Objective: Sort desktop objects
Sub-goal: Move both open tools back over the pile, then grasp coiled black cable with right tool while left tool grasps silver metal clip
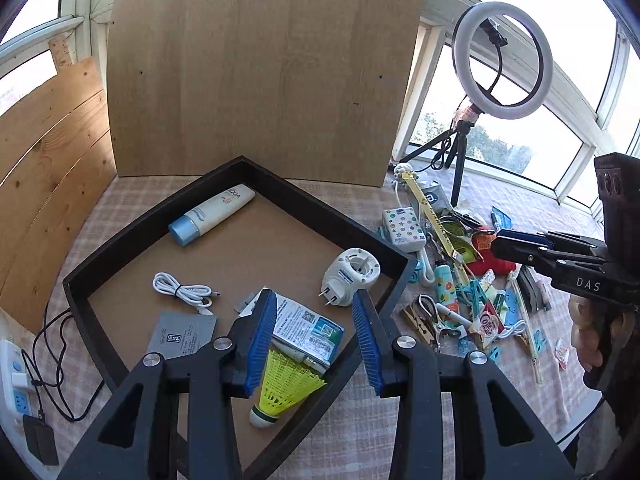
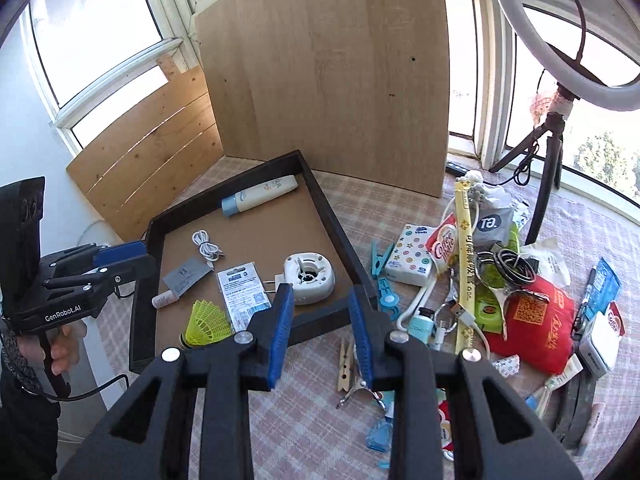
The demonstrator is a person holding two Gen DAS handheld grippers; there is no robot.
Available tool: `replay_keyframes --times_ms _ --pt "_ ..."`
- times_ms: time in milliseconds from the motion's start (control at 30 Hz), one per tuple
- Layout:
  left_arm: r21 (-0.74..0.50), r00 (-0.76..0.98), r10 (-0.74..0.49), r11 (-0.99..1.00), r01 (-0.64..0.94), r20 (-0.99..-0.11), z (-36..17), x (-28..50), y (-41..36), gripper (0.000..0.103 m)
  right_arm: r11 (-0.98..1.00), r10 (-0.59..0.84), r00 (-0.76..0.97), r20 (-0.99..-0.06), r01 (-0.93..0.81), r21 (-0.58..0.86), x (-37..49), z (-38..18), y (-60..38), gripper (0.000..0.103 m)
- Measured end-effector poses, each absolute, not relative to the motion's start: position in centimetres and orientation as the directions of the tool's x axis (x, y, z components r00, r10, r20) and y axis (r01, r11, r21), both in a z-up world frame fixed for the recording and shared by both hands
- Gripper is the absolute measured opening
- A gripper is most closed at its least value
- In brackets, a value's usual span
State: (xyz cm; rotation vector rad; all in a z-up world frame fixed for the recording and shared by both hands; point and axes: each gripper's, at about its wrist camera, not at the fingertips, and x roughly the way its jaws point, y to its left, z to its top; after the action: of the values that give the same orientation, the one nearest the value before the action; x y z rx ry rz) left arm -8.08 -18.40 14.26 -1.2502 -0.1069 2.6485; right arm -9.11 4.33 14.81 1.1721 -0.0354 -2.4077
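A dark-rimmed tray (image 1: pixel 320 208) (image 2: pixel 332 224) holds a sunscreen tube (image 1: pixel 212 214) (image 2: pixel 260 198), a white cable (image 1: pixel 182 288) (image 2: pixel 206 246), a white plug-in device (image 1: pixel 352 276) (image 2: pixel 310 278), a printed packet (image 1: pixel 308 326) (image 2: pixel 242 294), a grey card (image 1: pixel 182 334) and a yellow shuttlecock (image 1: pixel 286 388) (image 2: pixel 206 322). My left gripper (image 1: pixel 314 336) is open and empty over the tray's near part. My right gripper (image 2: pixel 320 332) is open and empty above the tray's near right corner. A pile of loose objects (image 1: pixel 460 280) (image 2: pixel 500 280) lies on the cloth to the right.
A wooden board (image 1: pixel 264 72) stands behind the tray. A ring light on a tripod (image 1: pixel 502 56) (image 2: pixel 560 40) stands at the back right. A power strip (image 1: pixel 16 384) lies at the left edge. A wooden clothespin (image 2: pixel 346 364) lies on the checked cloth by my right gripper.
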Motion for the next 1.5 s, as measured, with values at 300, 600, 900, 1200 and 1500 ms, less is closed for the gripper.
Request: replay_keyframes --times_ms 300,600,900,1200,1500 --pt "-0.156 -0.546 0.298 -0.944 -0.291 -0.783 13.1 -8.9 -9.9 0.037 -0.947 -0.308 -0.574 -0.759 0.261 0.187 -8.4 15.3 16.0 0.029" --pt "-0.162 -0.421 0.293 -0.933 -0.32 -0.858 7.7 -10.5 -4.2 0.027 -0.935 -0.282 -0.535 -0.797 0.34 0.103 -9.8 14.1 17.6 0.029" --pt "-0.155 -0.369 0.241 -0.957 -0.247 -0.898 4.2 -13.2 -3.3 0.016 -0.897 -0.293 -0.475 -0.83 0.436 0.067 -13.6 11.9 16.5 0.029" --pt "-0.14 -0.338 0.207 -0.967 -0.212 -0.918 2.5 -14.3 -2.7 0.012 -0.842 -0.311 -0.413 -0.856 0.537 0.047 -17.8 10.0 15.3 0.029" --pt "-0.148 -0.332 0.207 -0.97 -0.195 -0.92 2.0 -14.3 -2.4 0.012 -0.788 -0.265 -0.36 -0.894 0.615 -0.014 -21.0 6.9 12.6 0.029"
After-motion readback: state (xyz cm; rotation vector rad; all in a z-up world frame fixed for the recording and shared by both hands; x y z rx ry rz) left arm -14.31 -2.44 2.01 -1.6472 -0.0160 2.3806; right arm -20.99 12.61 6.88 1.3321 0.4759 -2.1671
